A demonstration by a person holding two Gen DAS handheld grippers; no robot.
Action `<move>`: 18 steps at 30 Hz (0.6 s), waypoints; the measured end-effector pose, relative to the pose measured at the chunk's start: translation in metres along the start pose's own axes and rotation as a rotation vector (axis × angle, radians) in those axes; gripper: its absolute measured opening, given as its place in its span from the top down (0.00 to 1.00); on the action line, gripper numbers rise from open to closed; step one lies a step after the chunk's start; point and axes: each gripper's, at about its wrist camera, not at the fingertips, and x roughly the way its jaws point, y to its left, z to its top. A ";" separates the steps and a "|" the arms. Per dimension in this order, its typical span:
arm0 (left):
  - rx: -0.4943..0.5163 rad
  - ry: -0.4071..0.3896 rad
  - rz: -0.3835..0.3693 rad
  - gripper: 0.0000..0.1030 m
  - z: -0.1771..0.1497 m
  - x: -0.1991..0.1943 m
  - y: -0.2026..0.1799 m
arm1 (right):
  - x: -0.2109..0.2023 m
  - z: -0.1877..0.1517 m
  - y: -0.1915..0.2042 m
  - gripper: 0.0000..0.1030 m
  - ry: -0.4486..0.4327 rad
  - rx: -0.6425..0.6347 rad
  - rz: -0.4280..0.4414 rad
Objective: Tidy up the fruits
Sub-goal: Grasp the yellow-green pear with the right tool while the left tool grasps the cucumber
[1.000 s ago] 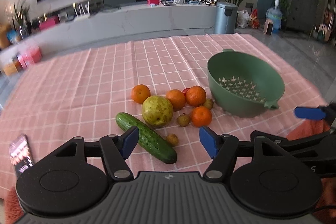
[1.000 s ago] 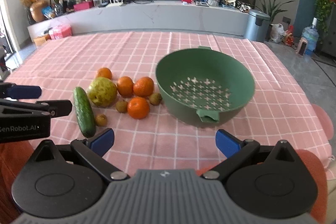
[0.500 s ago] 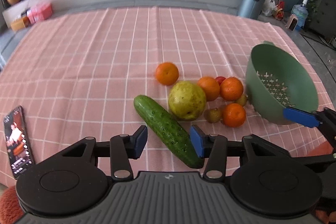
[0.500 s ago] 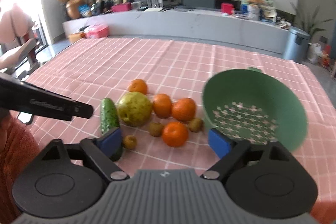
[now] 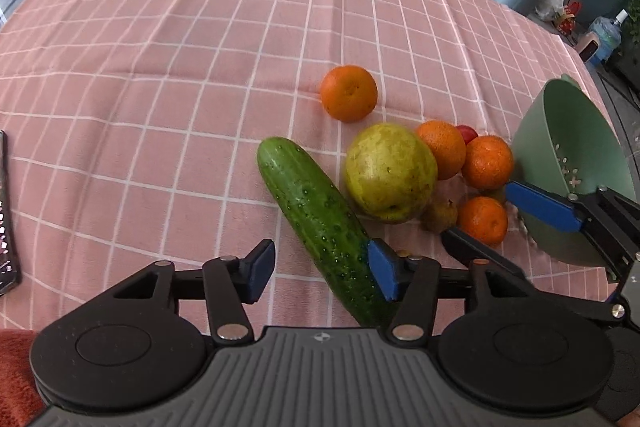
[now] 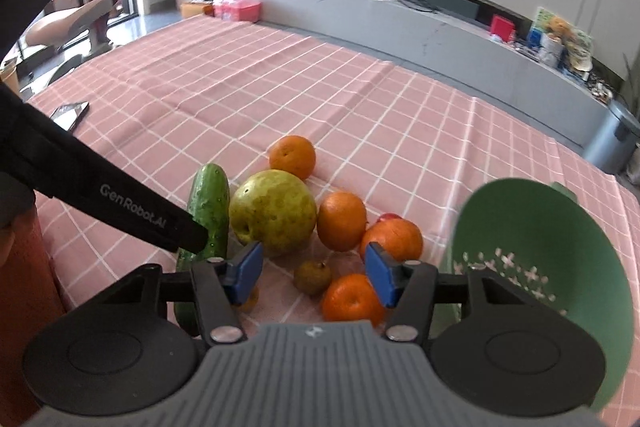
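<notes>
A cucumber [image 5: 320, 223] lies on the pink checked cloth with a yellow-green pear [image 5: 390, 173], several oranges [image 5: 349, 93] and small brown fruits [image 5: 440, 215] beside it. My left gripper [image 5: 322, 273] is open, low over the cucumber's near end, which lies between its fingers. My right gripper [image 6: 314, 273] is open above a small brown fruit [image 6: 313, 277] and an orange [image 6: 352, 299]. The cucumber [image 6: 208, 211] and pear [image 6: 274, 213] also show in the right wrist view. A green colander [image 6: 552, 267] stands to the right.
A phone [image 5: 4, 219] lies at the cloth's left edge, also seen in the right wrist view [image 6: 70, 113]. The right gripper's finger [image 5: 540, 207] reaches in front of the colander [image 5: 560, 155]. The left gripper's arm [image 6: 100, 195] crosses the right view's left side.
Both grippers have moved down and forward toward the fruit. The left one has come low over the cucumber's near end. The right one has swung left over the fruit pile and narrowed its jaws.
</notes>
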 end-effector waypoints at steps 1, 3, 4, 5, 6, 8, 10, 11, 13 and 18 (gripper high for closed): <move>-0.004 0.004 -0.007 0.35 0.002 0.002 0.001 | 0.003 0.000 0.000 0.48 0.004 -0.006 0.012; -0.012 0.014 -0.017 0.35 0.005 0.006 0.002 | 0.006 0.000 0.001 0.48 0.004 -0.023 0.030; -0.018 0.017 -0.023 0.34 0.007 0.008 0.003 | 0.008 0.000 0.001 0.48 0.005 -0.037 0.033; -0.029 0.022 -0.030 0.34 0.009 0.010 0.004 | 0.009 0.000 0.002 0.48 0.004 -0.052 0.032; -0.042 0.027 -0.034 0.34 0.010 0.013 0.005 | 0.009 0.000 0.002 0.48 0.002 -0.066 0.030; -0.062 0.027 -0.035 0.34 0.013 0.017 0.006 | 0.010 0.000 0.002 0.48 0.000 -0.085 0.032; -0.073 0.025 -0.026 0.32 0.015 0.021 0.007 | 0.011 0.001 0.001 0.48 0.000 -0.089 0.040; -0.077 0.029 -0.036 0.32 0.016 0.022 0.008 | 0.012 0.001 0.002 0.48 -0.001 -0.092 0.046; -0.060 0.021 -0.053 0.36 0.016 0.022 0.009 | 0.015 0.001 0.003 0.48 -0.001 -0.107 0.051; -0.036 0.023 -0.075 0.48 0.018 0.019 0.009 | 0.023 0.004 0.014 0.47 -0.009 -0.184 0.070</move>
